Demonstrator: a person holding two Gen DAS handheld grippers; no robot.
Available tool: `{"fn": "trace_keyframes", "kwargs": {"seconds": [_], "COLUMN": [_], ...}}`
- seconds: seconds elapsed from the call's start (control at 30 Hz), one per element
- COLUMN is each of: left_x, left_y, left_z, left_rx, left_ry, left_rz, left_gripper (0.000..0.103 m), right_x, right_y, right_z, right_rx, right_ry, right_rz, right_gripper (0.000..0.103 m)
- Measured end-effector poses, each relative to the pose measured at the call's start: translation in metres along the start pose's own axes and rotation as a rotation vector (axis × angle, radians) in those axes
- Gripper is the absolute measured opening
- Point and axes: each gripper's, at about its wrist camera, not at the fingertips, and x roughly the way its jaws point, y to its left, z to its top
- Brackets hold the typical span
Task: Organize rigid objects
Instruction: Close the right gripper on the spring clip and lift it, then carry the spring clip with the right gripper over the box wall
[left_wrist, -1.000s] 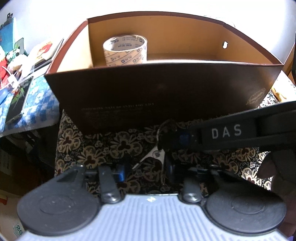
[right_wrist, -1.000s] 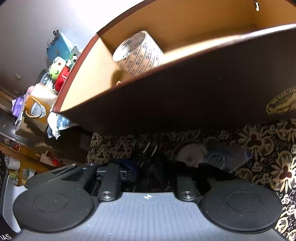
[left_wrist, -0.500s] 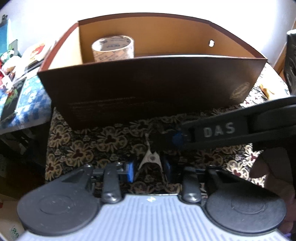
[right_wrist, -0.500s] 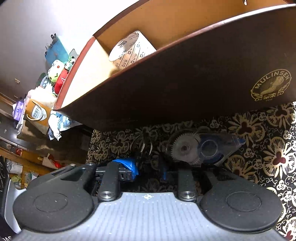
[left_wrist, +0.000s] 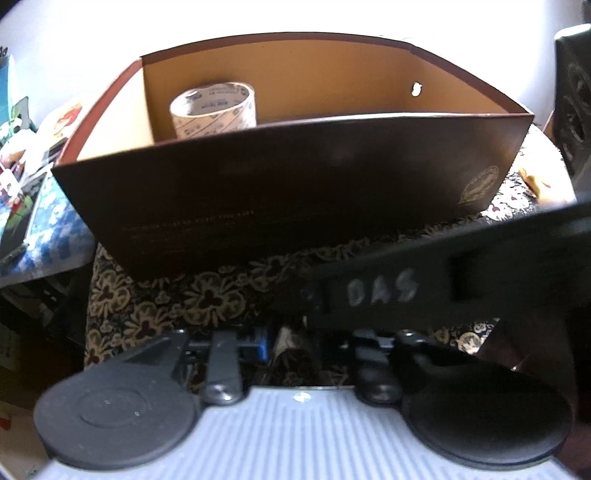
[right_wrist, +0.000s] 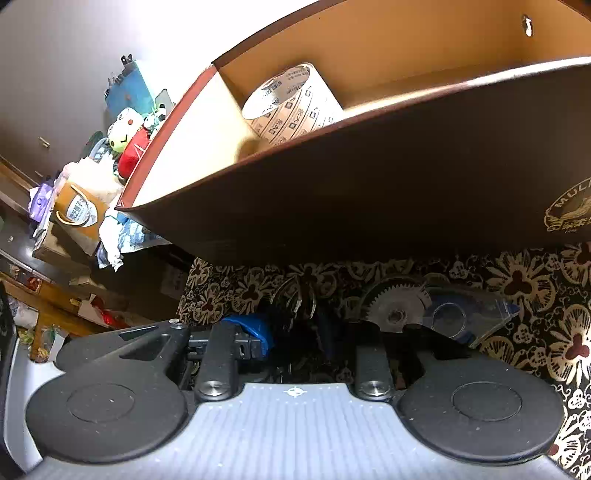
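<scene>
My left jaws (left_wrist: 284, 341) are pinched shut on a pale tag (left_wrist: 291, 338), blurry, just in front of the brown box (left_wrist: 295, 192). My right jaws (right_wrist: 295, 332) are narrow and have just been opening, with the key ring (right_wrist: 295, 295) between them; grip, cannot tell. I'd lift it well clear of the box's front wall. The ring is thin, dark metal.

Dark brown box (left_wrist: 295, 192) with tan inside, beige printed tape roll (left_wrist: 214, 109), black-and-cream floral cloth (right_wrist: 535, 280), blue-clear dispenser (right_wrist: 443, 314).
</scene>
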Motion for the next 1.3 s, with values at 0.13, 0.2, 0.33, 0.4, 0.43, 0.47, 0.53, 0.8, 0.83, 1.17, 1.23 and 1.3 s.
{"fn": "trace_keyframes", "kwargs": {"seconds": [0.13,0.2,0.33,0.4,0.43,0.47,0.53,0.8,0.83,1.17,1.23,1.3], "left_x": [-0.001,-0.003,-0.022,-0.034,-0.041,-0.047,-0.06,-0.1,-0.104,-0.108,-0.101,-0.09], "left_y": [0.01,0.009,0.006,0.004,0.003,0.001,-0.004,-0.034,-0.036,-0.035,-0.03,-0.022], "left_z": [0.003,0.003,0.005,0.008,0.01,0.012,0.017,0.044,0.048,0.114,0.13,0.147], "left_rx": [-0.056,-0.063,-0.044,-0.033,-0.025,-0.015,0.011,0.116,0.12,0.124,0.115,0.1], "left_ry": [0.018,0.02,-0.009,-0.023,-0.031,-0.042,-0.067,-0.194,-0.208,-0.314,-0.319,-0.317], "left_rz": [-0.028,-0.033,-0.055,-0.087,-0.104,-0.12,-0.148,-0.235,-0.244,-0.25,-0.239,-0.232], "left_gripper": [0.011,0.011,0.011,0.011,0.011,0.011,0.011,0.011,0.011,0.011,0.011,0.011], "right_x": [-0.002,-0.009,-0.036,-0.053,-0.062,-0.071,-0.088,-0.143,-0.147,-0.145,-0.138,-0.127], "right_y": [-0.006,-0.006,-0.004,-0.003,-0.002,-0.001,0.001,0.005,0.004,0.011,0.009,0.006], "right_z": [0.002,0.004,0.007,0.008,0.008,0.009,0.009,0.016,0.019,0.087,0.103,0.121], "right_rx": [0.037,0.044,0.051,0.055,0.053,0.052,0.048,0.057,0.055,-0.042,-0.055,-0.068], "right_ry": [0.024,0.021,-0.003,-0.024,-0.039,-0.055,-0.09,-0.252,-0.268,-0.352,-0.345,-0.327], "right_rz": [0.03,0.043,0.059,0.063,0.064,0.062,0.053,0.019,0.02,0.031,0.032,0.033], "right_gripper": [0.007,0.007,0.006,0.006,0.006,0.006,0.005,0.006,0.006,0.006,0.006,0.006]}}
